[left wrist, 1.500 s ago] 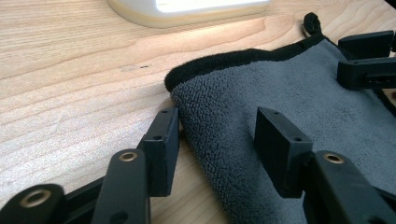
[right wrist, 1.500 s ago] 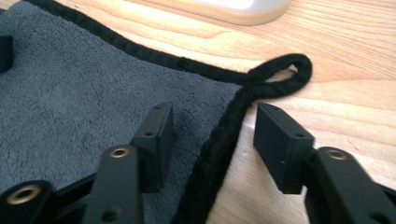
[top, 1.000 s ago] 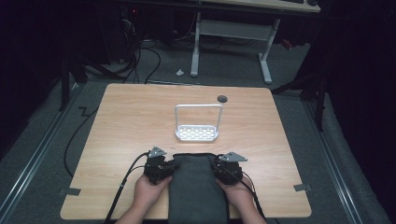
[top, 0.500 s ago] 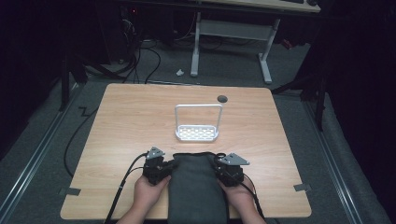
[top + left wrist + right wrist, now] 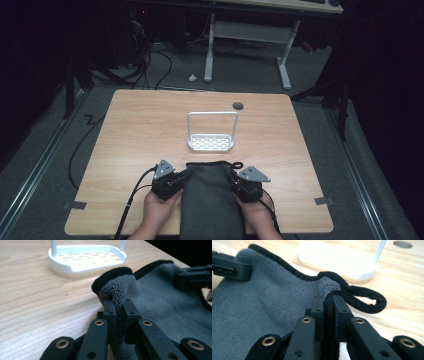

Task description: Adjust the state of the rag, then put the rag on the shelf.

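Presently, entries run from the jaws outward.
Left gripper [image 5: 119, 305]: jaws have just been closing and now pinch the left far corner of the grey towel [image 5: 209, 200], pile bunched between the pads.
Right gripper [image 5: 328, 301]: jaws clamped on the right far corner, beside the black hanging loop [image 5: 364, 302].
Towel: lower centre of the high view, flat on the wooden table [image 5: 130, 130], trailing off the bottom edge between the hands.
White rack [image 5: 211, 142]: centre of the frame, just beyond the towel, apart from it.
Step in hand: both corners secured, by my reading.
Next move: likely a level, joint lift to fold or hang; both grips must hold evenly.
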